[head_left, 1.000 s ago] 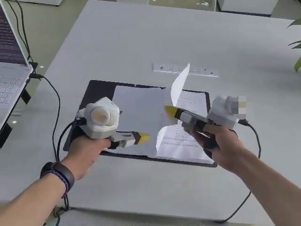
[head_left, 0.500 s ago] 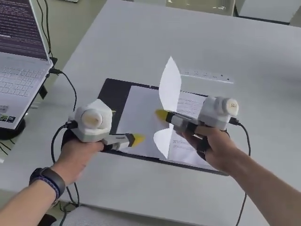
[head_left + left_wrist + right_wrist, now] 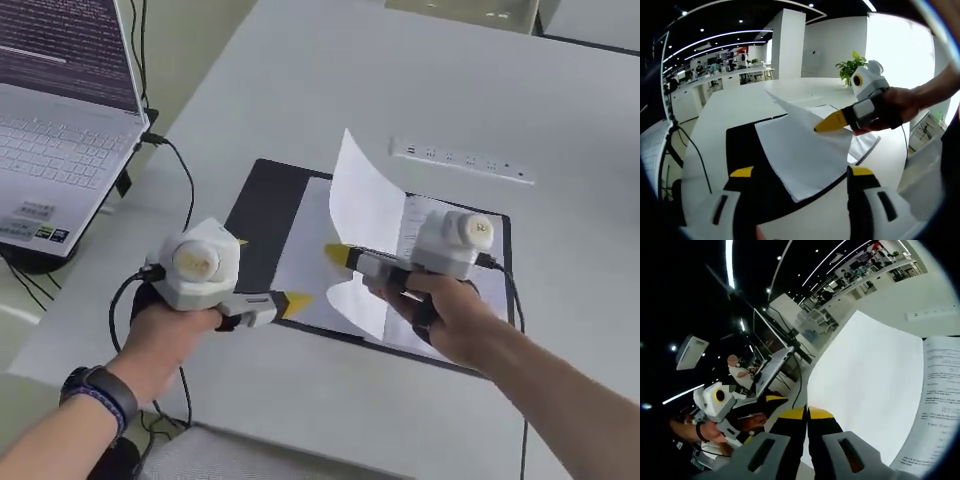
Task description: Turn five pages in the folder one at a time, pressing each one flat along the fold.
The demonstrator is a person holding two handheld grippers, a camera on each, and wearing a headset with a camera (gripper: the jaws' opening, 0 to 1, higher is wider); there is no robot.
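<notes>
**Page held up over the folder**

The right gripper point(image 3: 336, 256) pinches the page point(image 3: 365, 200), jaws together on its lower edge, and holds it upright above the open folder point(image 3: 262, 215) (black, flat on the table point(image 3: 300, 80)). The left gripper point(image 3: 296, 300) hovers at the folder's near edge, jaws apart.

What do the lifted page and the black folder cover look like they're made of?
Lifted page: thin matte white paper; it curves softly without creasing. Black folder cover: probably plastic or coated card, matte-looking; it lies flat, but the look doesn't settle which.
</notes>
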